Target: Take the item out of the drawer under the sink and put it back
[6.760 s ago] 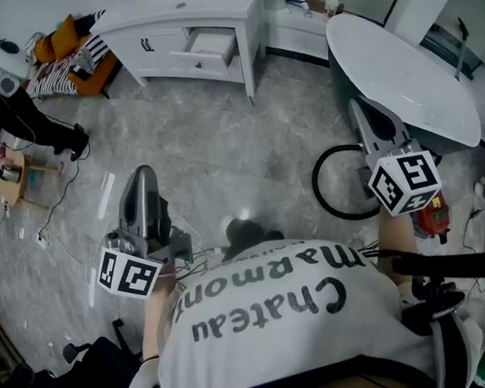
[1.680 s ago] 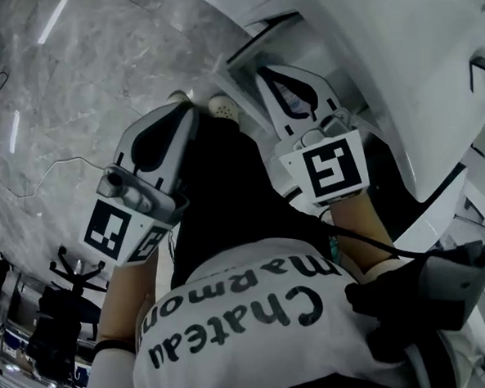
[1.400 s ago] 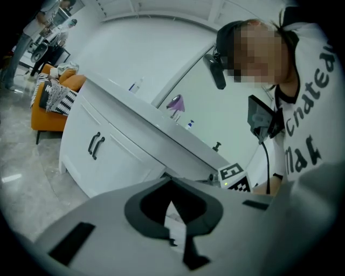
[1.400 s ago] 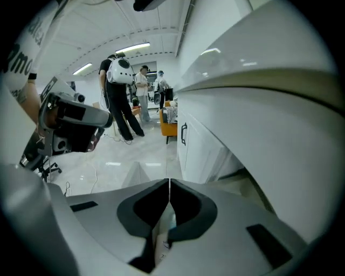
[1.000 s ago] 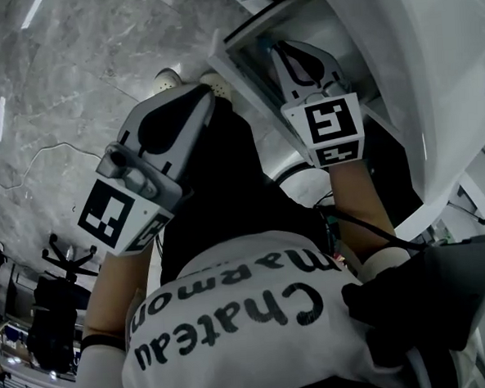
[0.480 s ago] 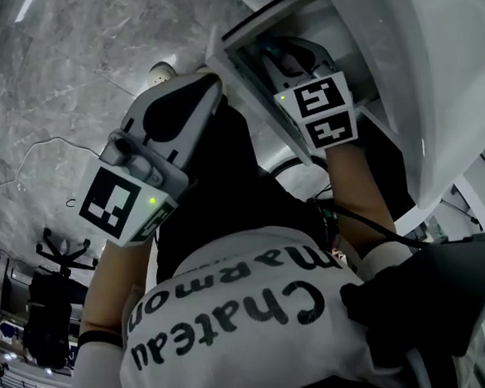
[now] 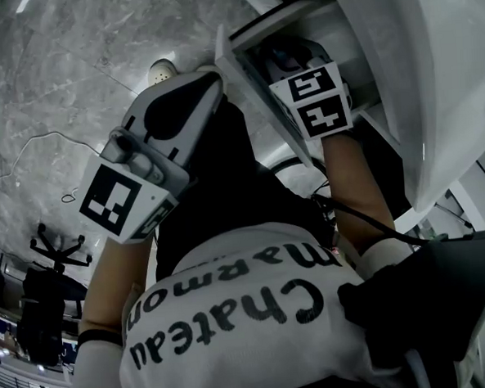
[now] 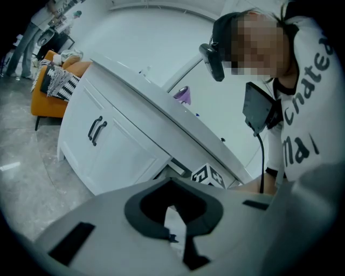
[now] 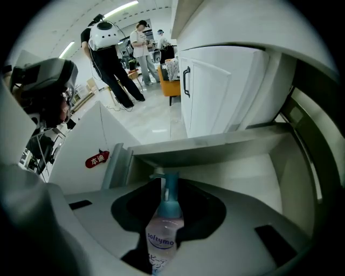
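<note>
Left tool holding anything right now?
No: in the left gripper view, nothing sits between the jaws of the left tool, and only the white cabinet shows beyond it.

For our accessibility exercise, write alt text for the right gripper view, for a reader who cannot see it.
The right gripper's jaws are closing on a clear Softymo pump bottle with a blue pump, inside an open white drawer. Beyond stand white cabinet doors with a dark handle, and people in a lit room.
</note>
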A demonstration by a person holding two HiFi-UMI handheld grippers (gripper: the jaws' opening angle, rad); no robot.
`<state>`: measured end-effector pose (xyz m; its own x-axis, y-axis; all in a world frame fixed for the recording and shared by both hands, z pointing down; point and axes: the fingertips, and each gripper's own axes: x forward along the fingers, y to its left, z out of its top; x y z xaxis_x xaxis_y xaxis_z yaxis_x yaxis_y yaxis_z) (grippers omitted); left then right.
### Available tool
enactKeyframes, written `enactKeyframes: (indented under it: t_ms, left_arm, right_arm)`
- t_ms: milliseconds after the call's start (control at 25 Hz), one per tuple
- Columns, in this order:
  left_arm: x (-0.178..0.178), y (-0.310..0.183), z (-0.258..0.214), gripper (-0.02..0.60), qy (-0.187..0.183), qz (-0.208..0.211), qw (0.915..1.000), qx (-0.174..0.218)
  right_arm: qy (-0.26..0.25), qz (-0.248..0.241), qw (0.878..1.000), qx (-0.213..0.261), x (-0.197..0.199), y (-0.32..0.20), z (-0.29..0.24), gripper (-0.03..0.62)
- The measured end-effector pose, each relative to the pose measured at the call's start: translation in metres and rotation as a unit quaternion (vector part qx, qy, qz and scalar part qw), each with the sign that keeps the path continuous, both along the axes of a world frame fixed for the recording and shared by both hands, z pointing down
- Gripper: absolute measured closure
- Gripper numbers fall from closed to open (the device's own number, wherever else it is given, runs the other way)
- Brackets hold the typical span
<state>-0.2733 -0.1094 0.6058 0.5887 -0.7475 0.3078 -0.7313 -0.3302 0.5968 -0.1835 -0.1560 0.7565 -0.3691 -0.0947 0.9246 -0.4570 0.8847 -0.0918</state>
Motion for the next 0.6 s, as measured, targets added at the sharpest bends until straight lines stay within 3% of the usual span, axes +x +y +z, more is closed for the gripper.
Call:
enactKeyframes:
  t_ms: [600]
  left_arm:
    - [-0.014,-0.003,-0.019,0.574,0.006,-0.020,0.9996,0.019]
  right_arm:
    - [0.051,0.013,0.998,-0.021,-0.001,-0.002,0.015,0.485]
